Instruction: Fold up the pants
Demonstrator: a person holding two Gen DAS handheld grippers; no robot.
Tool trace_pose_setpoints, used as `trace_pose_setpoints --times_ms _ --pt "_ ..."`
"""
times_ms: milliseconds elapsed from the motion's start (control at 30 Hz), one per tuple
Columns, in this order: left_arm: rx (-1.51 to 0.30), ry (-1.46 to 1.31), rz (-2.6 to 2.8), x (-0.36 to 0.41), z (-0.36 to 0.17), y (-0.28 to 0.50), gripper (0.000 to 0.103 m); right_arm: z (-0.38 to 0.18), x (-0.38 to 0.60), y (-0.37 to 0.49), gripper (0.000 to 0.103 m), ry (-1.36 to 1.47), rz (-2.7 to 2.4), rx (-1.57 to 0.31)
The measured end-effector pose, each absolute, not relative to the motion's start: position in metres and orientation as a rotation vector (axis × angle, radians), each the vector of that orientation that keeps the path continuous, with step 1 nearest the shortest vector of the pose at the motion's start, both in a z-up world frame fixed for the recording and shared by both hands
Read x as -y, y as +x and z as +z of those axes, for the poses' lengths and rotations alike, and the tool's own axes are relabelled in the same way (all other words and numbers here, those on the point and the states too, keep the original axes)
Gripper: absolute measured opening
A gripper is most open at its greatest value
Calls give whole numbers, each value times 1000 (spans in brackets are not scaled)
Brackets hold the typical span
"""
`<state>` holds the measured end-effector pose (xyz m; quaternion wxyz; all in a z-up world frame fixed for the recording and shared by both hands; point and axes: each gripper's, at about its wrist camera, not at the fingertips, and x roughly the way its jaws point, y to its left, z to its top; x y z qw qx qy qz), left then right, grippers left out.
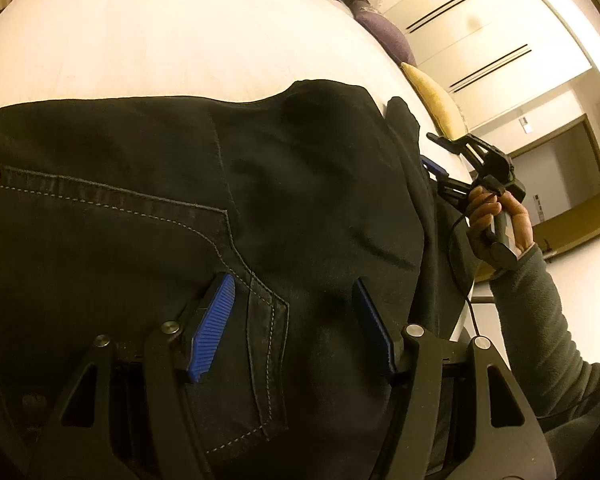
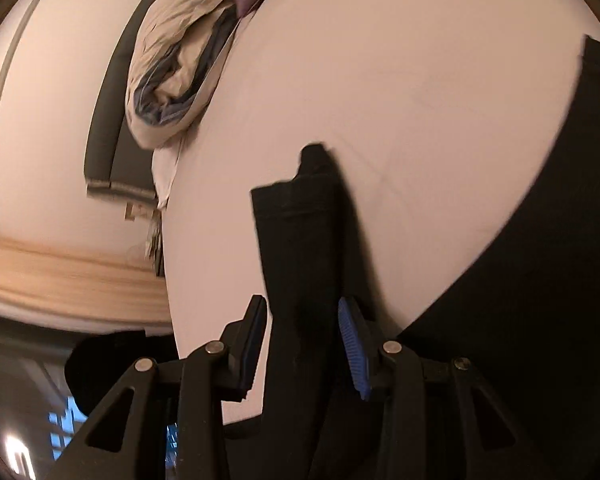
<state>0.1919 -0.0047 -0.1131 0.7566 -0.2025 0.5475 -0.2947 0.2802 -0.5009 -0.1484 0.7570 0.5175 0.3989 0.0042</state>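
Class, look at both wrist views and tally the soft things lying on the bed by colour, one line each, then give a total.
Black: 1, the pants
Purple: 1, a cushion
Yellow: 1, a cushion
Cream: 1, a bundle of bedding
Total: 4

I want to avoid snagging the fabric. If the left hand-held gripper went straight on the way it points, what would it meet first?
The black pants, most likely. The left hand-held gripper points down at the pocket seam, with fabric already lying between its open fingers. How close it is remains unclear.
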Motion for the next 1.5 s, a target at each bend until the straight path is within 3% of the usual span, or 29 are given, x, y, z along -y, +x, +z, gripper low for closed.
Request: trace_pose_setpoints --times_ms 400,433,467,500,533,733,1000,1333,1500 --pt "-1178 -461 -657 -26 -109 183 60 -170 508 311 41 1261 101 -857" --pt "-1178 -460 -657 -25 -109 183 60 -171 510 313 37 1271 101 -847" --pt "-1179 -459 -657 -26 -109 183 60 -171 512 315 20 1261 96 -841" --pt "-1179 -459 -656 -25 -110 183 60 -170 513 319 10 1241 98 -847" --pt "-1179 -459 -656 -25 -110 183 60 -168 512 321 6 1205 96 -862" --pt "-1178 -444 -646 -19 -109 182 60 -131 519 298 4 1094 73 -779" --pt "-1186 -452 -621 -12 -106 183 60 -78 567 197 4 1086 -14 -568" --pt "-1210 -462 -568 1 -101 188 60 -151 607 85 4 1212 -233 -571" --pt "-1213 -470 -528 12 -95 188 64 -147 608 76 4 1183 -237 -541"
